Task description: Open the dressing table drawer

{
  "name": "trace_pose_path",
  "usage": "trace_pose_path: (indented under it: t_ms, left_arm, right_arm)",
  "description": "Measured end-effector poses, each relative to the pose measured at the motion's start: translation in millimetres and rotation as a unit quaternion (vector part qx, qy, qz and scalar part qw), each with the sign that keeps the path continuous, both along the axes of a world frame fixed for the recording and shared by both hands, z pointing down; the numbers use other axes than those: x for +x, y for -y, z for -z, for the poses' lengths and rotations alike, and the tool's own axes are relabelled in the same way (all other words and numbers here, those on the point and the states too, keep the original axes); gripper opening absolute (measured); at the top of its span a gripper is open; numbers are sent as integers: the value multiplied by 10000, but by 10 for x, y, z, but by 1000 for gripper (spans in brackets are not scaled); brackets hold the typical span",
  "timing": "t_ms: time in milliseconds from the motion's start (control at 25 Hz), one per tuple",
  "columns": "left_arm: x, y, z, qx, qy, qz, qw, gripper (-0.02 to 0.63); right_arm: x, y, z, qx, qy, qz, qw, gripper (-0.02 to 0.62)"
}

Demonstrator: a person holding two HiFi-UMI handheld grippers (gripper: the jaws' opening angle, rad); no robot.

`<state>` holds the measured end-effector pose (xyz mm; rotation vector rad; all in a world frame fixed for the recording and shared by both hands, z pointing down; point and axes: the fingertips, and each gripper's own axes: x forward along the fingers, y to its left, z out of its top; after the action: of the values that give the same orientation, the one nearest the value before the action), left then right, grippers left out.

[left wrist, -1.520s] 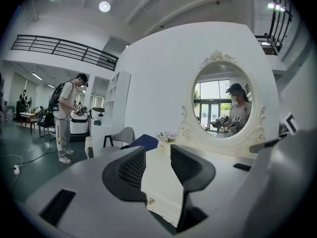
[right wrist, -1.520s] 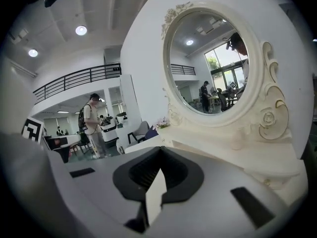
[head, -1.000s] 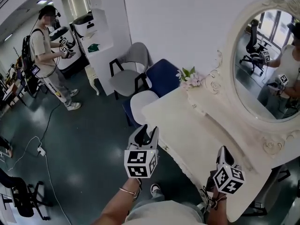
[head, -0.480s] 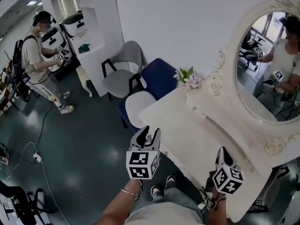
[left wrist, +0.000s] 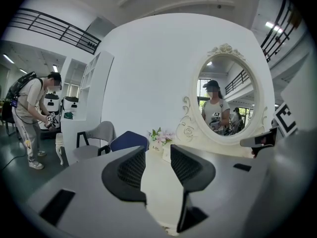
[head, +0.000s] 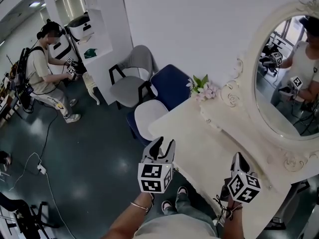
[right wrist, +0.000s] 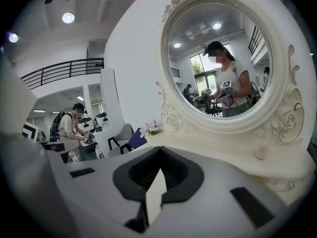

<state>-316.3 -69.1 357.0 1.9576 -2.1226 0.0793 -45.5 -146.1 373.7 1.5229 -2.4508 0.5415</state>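
Left gripper [head: 163, 145], lower centre: jaws moderately apart, nothing between them, held by the near-left edge of the dressing table [head: 209, 143]. Right gripper [head: 239, 159], lower right: jaws closed tip to tip, empty. The table fills centre-right; its drawer front is not visible in any view.

Containers: 1 small flower pot [head: 202, 91] at the tabletop's far-left corner, holding pink blooms and green leaves.

Count: 1 oval mirror [head: 284, 83]; 3 chairs at the table's left end: grey chair [head: 132, 81], blue chair [head: 172, 83], white chair [head: 149, 114].

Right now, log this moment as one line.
left gripper: open, empty | right gripper: shut, empty | both near table | drawer: out of view
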Motion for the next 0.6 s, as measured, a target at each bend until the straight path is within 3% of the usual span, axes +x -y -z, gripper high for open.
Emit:
trace_pose_path:
  t_ms: [600]
  left_arm:
    - [103, 560, -81, -70, -57, -291, 9995, 166]
  right_arm:
    - [252, 340, -45, -84, -75, -387, 9992, 8]
